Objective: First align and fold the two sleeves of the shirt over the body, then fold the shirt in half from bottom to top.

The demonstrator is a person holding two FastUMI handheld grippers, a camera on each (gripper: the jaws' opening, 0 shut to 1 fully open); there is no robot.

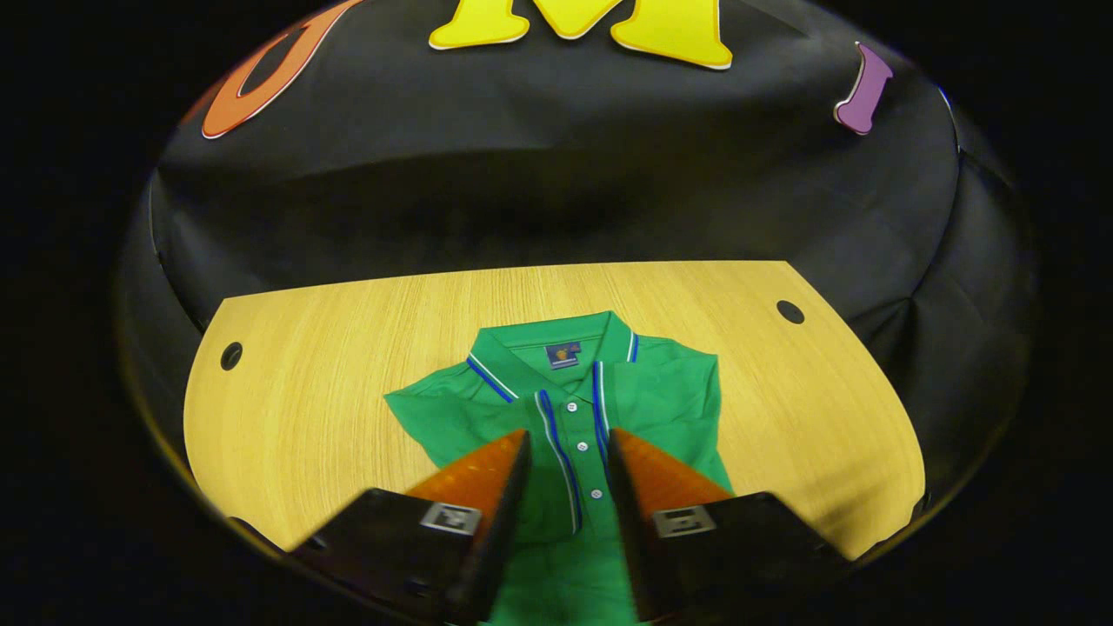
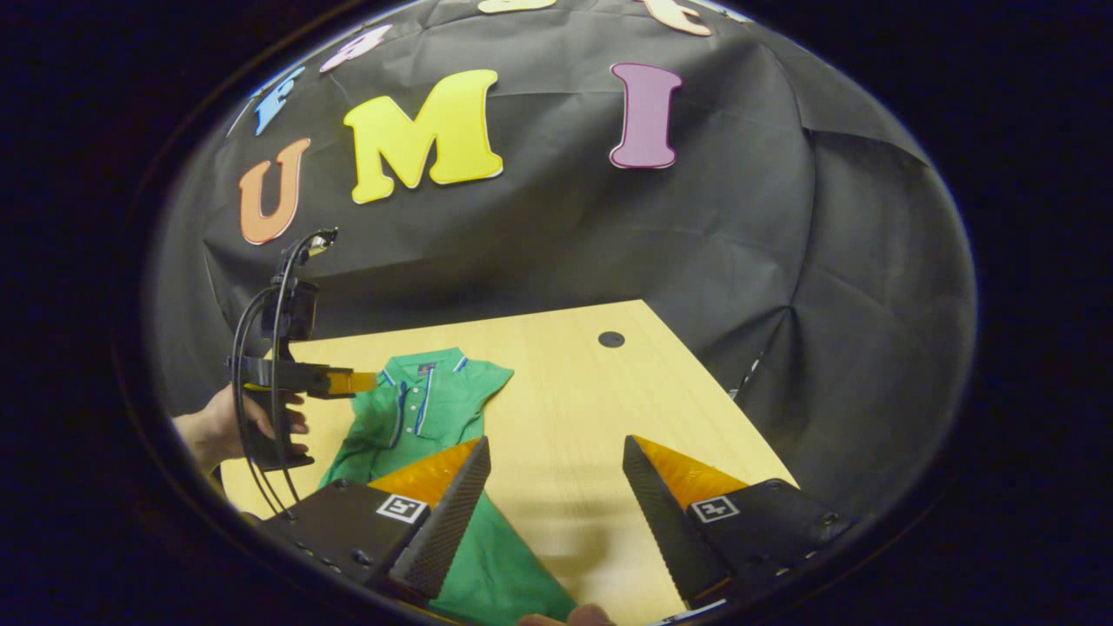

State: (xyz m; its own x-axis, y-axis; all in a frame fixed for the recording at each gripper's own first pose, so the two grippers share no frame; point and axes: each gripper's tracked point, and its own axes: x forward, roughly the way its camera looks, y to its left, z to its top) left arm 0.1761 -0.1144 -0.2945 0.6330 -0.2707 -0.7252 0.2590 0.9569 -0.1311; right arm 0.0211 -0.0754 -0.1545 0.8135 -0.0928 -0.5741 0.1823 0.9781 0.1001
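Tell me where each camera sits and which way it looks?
Left gripper view: rides the left gripper, above the green shirt, facing its collar and the wall.
Right gripper view: rides the right gripper, over the table, and shows a hand.
Shared: shirt, table, wall.

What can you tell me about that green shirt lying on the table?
The green shirt is a polo of what looks like knit cloth, with a collar edged in blue and white stripes, a striped button placket with small white buttons, and a dark label inside the neck. It lies face up and flat on the wooden table, collar toward the booth wall. Its sleeves already look folded in. The left gripper hangs open over its chest, not gripping it.
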